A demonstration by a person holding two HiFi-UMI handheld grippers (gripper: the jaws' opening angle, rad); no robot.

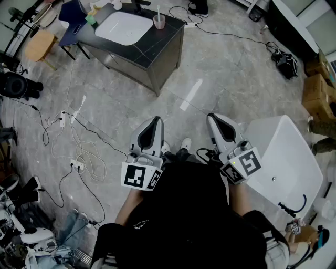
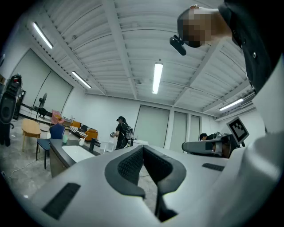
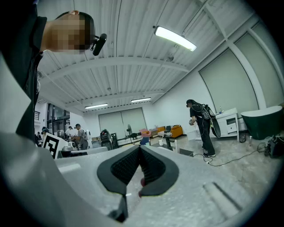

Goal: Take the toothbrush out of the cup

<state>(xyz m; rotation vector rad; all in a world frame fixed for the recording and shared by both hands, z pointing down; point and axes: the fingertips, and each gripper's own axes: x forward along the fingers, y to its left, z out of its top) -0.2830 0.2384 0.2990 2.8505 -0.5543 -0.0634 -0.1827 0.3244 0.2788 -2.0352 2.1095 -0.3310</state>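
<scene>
A pink cup [image 1: 159, 21] with a white toothbrush [image 1: 158, 10] standing upright in it sits at the right end of a dark counter [image 1: 157, 50], beside a white sink [image 1: 124, 27], far off at the top of the head view. My left gripper [image 1: 156, 121] and right gripper [image 1: 212, 116] are held close to the person's body, well short of the counter, pointing over the floor. In the left gripper view the left gripper [image 2: 143, 149] has its jaws touching at the tips, with nothing between them. The right gripper [image 3: 140, 148] looks the same in its own view, shut and empty.
A large white tub [image 1: 283, 157] lies on the floor just right of the right gripper. Loose cables and power strips [image 1: 79, 152] trail across the floor at left. A wooden stool [image 1: 39, 44] and a blue chair [image 1: 71, 21] stand left of the counter. A person in black [image 3: 202, 126] stands further off.
</scene>
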